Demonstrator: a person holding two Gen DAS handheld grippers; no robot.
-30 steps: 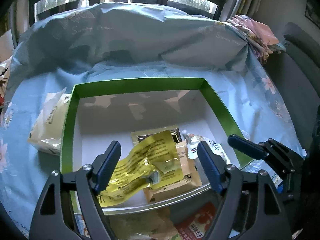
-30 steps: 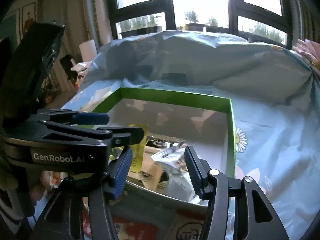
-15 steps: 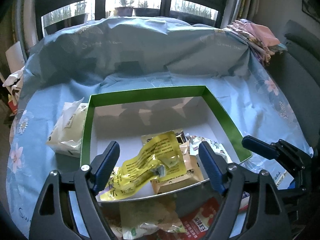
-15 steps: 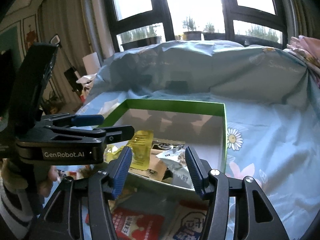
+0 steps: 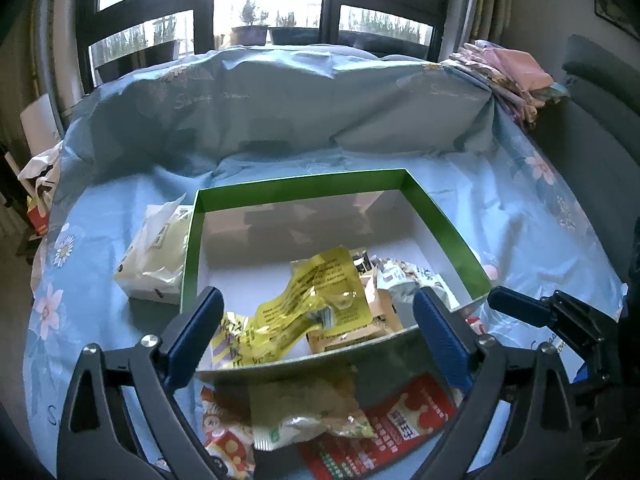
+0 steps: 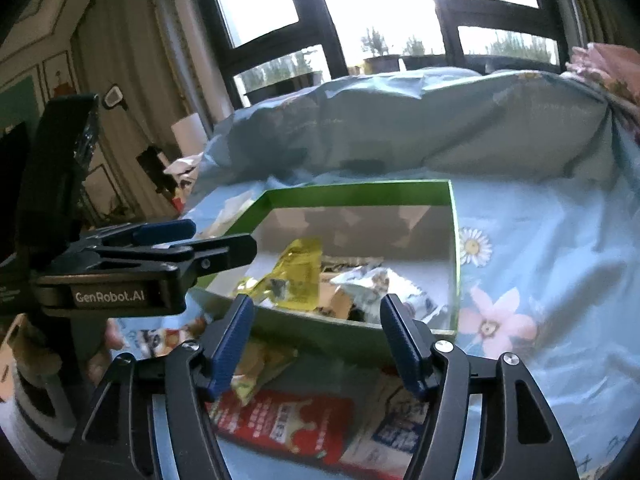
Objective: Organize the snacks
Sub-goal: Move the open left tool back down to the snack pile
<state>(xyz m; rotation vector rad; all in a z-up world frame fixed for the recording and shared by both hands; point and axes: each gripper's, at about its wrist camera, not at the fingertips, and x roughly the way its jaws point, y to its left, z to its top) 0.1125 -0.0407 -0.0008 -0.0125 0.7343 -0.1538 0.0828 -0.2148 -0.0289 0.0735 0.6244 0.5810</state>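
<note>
Snacks sit partly in the green box [image 5: 192,256] on the bed, with the red packet [image 5: 404,420] and others outside its near wall, so with your left gripper [image 5: 316,320] and right gripper [image 6: 316,332] both opening on nothing, you could snag that wall and tip the box.

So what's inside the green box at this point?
The green box holds a crumpled yellow wrapper lying over a tan packet, with a silver-white packet beside them. Something dark shows behind the wrapper; what lies beneath the pile is covered.
</note>
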